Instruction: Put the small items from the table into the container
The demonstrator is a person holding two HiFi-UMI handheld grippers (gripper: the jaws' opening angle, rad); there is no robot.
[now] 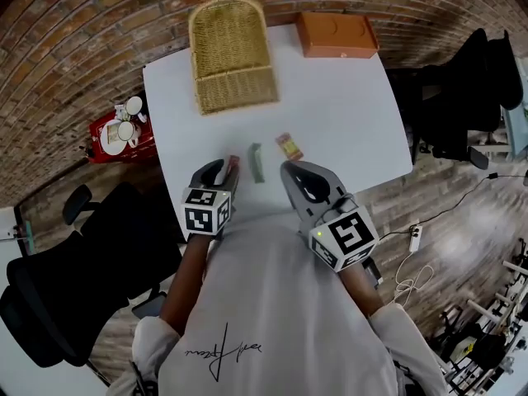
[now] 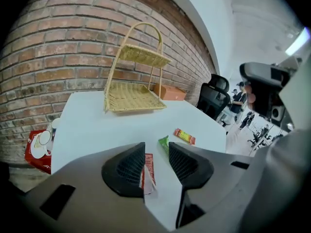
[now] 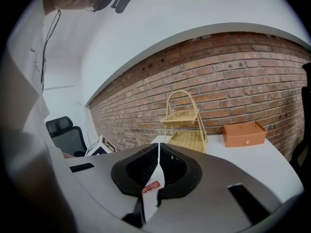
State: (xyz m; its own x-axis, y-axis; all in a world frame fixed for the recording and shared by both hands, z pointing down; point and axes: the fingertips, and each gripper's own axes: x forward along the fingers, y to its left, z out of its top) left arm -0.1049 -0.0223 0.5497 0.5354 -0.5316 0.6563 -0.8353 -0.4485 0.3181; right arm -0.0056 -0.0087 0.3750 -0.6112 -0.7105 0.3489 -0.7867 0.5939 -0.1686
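The left gripper has its jaws released, with a red packet lying flat on the white surface between them. The right gripper is clenched on a thin white sachet. A green packet and an orange packet lie mid-frame. The wicker basket and an orange box stand at the top by the brick wall.

mid tabletop: open run toward the back | back edge: wicker basket + orange box in the way
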